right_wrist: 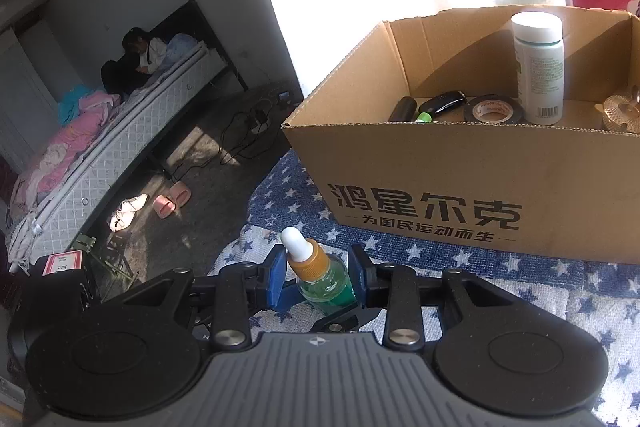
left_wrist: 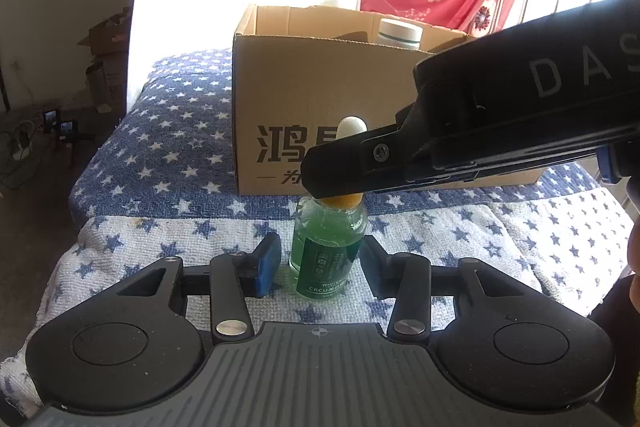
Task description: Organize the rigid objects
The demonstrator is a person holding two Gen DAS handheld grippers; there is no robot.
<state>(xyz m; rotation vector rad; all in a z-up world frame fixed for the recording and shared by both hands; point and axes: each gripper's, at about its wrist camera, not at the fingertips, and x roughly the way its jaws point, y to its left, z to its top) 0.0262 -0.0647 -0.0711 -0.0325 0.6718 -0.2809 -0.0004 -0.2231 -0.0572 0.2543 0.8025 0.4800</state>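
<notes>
A small dropper bottle (left_wrist: 326, 247) of green liquid stands upright on a star-patterned towel (left_wrist: 520, 239) that covers the desk, just in front of an open cardboard box (left_wrist: 320, 99). Seen from the left wrist, the left gripper (left_wrist: 320, 263) sits low around the bottle's base with its jaws spread; the blue pad (left_wrist: 266, 263) on the left stands clear of the glass, while the pad on the right lies just beside it, and whether it touches cannot be told. From the right, the right gripper (left_wrist: 332, 171) reaches in across the box front and crosses the bottle's neck, hiding the amber collar below the white rubber bulb. In the right wrist view, the right gripper (right_wrist: 318, 277) frames the bottle (right_wrist: 320, 279) at its shoulder: the right pad looks to be against the glass, the left blue pad (right_wrist: 276, 279) stands beside the collar, and a firm pinch cannot be confirmed. Further right, the box (right_wrist: 460, 163) holds a tall white pill bottle (right_wrist: 540, 67), a roll of black tape (right_wrist: 494, 109), a dark cylinder (right_wrist: 402, 109) and a black key fob (right_wrist: 442, 101).
</notes>
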